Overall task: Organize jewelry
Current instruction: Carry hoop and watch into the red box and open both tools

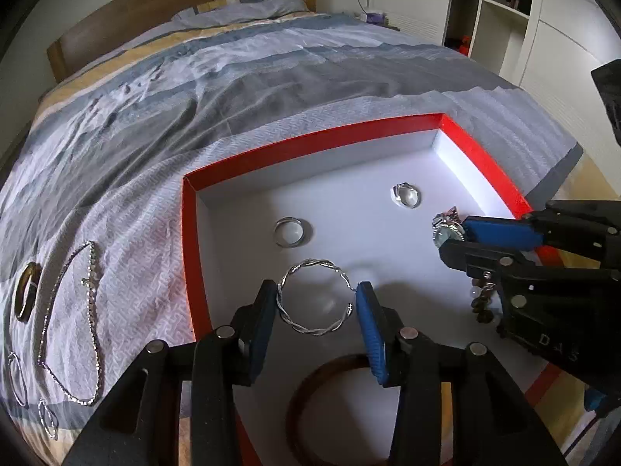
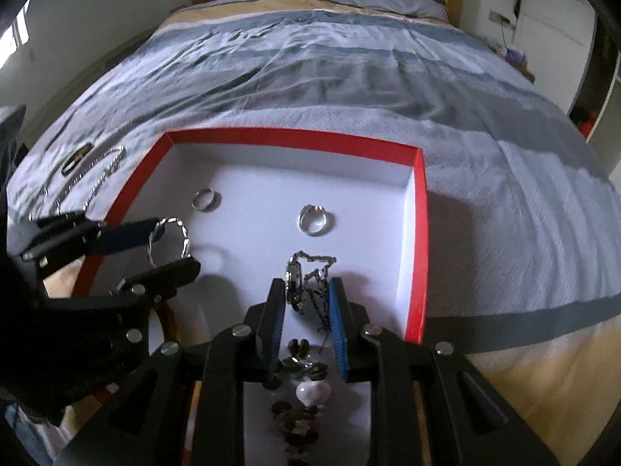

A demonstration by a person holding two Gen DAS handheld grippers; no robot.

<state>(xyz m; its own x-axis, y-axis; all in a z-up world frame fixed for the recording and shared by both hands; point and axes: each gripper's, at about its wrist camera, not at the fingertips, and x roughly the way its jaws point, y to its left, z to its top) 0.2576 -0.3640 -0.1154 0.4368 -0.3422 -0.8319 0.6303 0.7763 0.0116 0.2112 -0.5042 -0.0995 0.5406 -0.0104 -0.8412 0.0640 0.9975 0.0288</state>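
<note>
Left wrist view: left gripper (image 1: 316, 303) clamps twisted silver wire bangle (image 1: 315, 298), lower centre, over red-walled white-floored box (image 1: 477, 143). Right gripper (image 2: 306, 299) grasps silver-chain watch (image 2: 297, 275), probably firmly. Lower both to floor before releasing, clear of plain silver rings (image 1: 292, 232).

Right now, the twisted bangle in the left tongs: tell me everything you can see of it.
The bangle is a thin silvery hoop of two strands twisted like rope, apparently metal, with a small gap in it on the right. It is held between the blue pads of the left tongs, gripped across its width, over the white floor of the red-walled box. From the right wrist view it stands tilted off the floor, a faint shadow beneath. Nothing else touches it.
</note>
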